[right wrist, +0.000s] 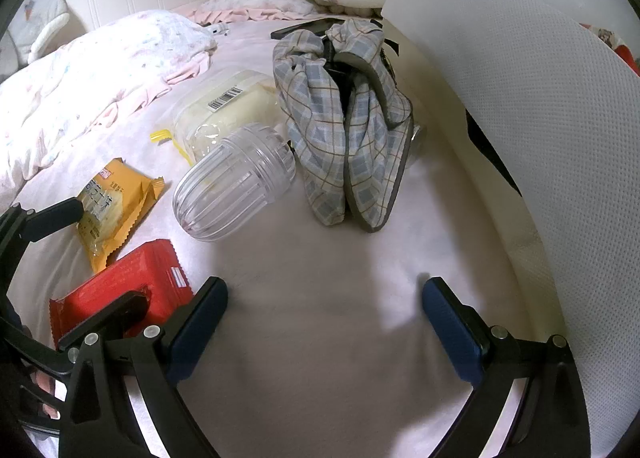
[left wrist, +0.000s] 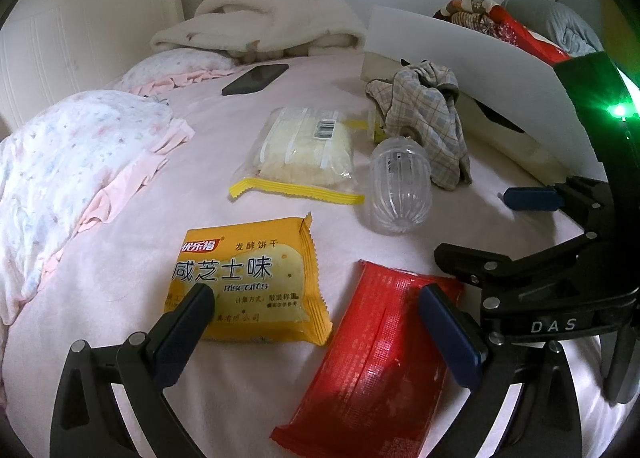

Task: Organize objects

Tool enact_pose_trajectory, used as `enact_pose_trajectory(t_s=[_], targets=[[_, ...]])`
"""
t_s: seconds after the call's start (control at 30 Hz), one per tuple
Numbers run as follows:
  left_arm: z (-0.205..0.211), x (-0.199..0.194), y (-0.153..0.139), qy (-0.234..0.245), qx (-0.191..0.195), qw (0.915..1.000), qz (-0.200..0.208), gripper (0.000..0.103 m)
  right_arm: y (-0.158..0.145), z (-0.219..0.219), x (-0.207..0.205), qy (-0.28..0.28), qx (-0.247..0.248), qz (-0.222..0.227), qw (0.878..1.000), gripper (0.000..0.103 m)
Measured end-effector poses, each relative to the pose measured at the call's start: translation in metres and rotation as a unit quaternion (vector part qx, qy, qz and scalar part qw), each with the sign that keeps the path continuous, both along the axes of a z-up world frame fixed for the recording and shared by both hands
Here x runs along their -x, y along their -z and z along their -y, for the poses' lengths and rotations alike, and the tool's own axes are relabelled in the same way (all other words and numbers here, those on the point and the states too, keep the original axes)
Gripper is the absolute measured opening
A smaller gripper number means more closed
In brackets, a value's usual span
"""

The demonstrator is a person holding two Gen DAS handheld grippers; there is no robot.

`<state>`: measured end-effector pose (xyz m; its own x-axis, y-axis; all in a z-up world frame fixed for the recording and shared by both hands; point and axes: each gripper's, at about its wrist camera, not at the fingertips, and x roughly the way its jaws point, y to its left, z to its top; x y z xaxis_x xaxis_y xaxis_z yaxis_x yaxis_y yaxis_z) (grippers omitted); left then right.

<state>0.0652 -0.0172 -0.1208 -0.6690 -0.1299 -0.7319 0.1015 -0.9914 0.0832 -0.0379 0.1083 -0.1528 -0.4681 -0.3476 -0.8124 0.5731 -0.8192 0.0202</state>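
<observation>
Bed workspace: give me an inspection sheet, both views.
Surface: pink bed sheet, bare between the right jaws.
Job's things: yellow biscuit pack; red pack; clear bag of pale contents; clear ribbed jar on its side; plaid cloth bunched beside the jar.
Clutter: dark phone; floral pillows; folded cream blanket.
Grippers: left gripper open, over both packs; right gripper open, holding nothing.
Cables: nothing seen.
Surroundings: white bin at right, flap up; headboard behind.
</observation>
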Motion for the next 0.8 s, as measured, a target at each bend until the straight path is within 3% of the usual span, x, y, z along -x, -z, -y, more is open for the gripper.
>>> enact_pose_trajectory(t_s=[0.73,0.8], targets=[[-0.0016,-0.0024,0.0013,-0.004,-0.001,1.0,-0.002,0.103,-0.0039,-0.0076,0.0011,-0.004,-0.001,-0.002,1.0,0.1],[0.0009,-0.0034,0.0008,0.001,-0.014,0.9999,-0.004,0.103,-0.0074,-0.0058,0.0007,-0.003,-0.002,0.009,1.0,0.1]])
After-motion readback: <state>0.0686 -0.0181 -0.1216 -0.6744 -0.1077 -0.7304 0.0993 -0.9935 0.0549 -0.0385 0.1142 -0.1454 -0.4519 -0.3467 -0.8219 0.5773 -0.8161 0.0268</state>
